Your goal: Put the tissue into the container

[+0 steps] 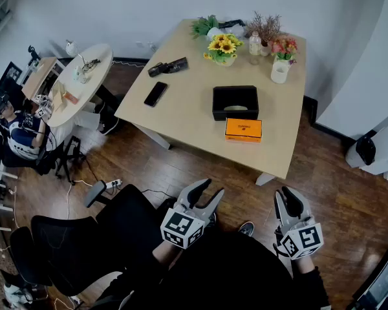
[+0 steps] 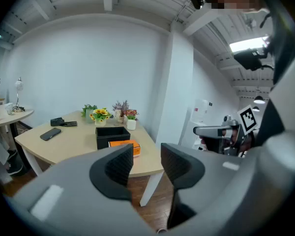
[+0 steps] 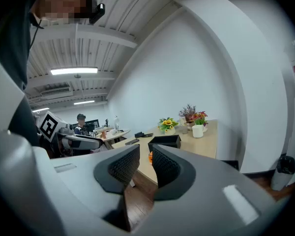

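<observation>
Both grippers hang over the person's lap, well apart from the wooden table (image 1: 194, 112). The left gripper (image 1: 205, 192) has its jaws parted with nothing between them; the right gripper (image 1: 288, 200) shows a narrower gap, equally empty. On the table, the orange tissue box (image 1: 243, 129) lies just in front of the open black container (image 1: 235, 115), close to the near edge. A smartphone (image 1: 156, 93) lies to their left, and potted sunflowers (image 1: 222, 48) stand at the far edge.

Orange tissue pack (image 1: 243, 129) lies flat on the table (image 1: 181, 102), just beside the open black container (image 1: 235, 102)
</observation>
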`<state>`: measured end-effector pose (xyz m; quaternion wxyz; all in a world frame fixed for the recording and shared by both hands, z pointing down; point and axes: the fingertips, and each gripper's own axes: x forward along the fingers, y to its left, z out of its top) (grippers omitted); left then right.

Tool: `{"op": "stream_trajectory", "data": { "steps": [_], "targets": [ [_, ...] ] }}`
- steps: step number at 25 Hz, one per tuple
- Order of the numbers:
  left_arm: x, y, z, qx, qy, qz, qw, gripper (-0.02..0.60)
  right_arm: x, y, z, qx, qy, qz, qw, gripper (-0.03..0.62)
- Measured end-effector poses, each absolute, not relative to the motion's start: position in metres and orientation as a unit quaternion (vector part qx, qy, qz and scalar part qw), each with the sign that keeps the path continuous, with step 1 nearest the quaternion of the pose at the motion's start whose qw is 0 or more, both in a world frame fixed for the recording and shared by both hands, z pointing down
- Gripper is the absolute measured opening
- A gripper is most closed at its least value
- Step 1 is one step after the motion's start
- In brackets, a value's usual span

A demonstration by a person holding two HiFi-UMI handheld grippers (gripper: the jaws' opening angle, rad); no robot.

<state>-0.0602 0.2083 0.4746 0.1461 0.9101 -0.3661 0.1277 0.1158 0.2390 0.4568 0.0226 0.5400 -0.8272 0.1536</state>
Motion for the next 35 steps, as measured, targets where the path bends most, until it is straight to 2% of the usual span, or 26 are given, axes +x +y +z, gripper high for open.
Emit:
{"op": "stream_trajectory", "data": {
  "steps": [11,19,25,28,31,35],
  "targets": [
    [-0.043,0.160,0.498,0.899,-0.379,0.191,0.112,0.153,0.136,0.192,0.494,0.523,-0.837,0.147,0.068,0.068],
    [-0.037,0.090,0.556,0.905,-0.330,0.221,0.151,0.159,0.123,0.127,0.548,0.525,-0.821,0.181,0.131,0.137],
    [-0.027,0.037,0.602,0.911,-0.269,0.246,0.195,0.240,0.112,0.069,0.578,0.526,-0.803,0.214,0.181,0.181],
    [-0.026,0.020,0.619,0.910,-0.249,0.251,0.216,0.286,0.109,0.051,0.593,0.529,-0.790,0.240,0.197,0.227],
    [-0.025,0.005,0.632,0.908,-0.233,0.249,0.245,0.308,0.109,0.035,0.610,0.534,-0.776,0.269,0.203,0.272],
    [-0.023,-0.013,0.642,0.900,-0.223,0.238,0.289,0.310,0.108,0.017,0.629,0.528,-0.765,0.306,0.207,0.279]
  ]
}}
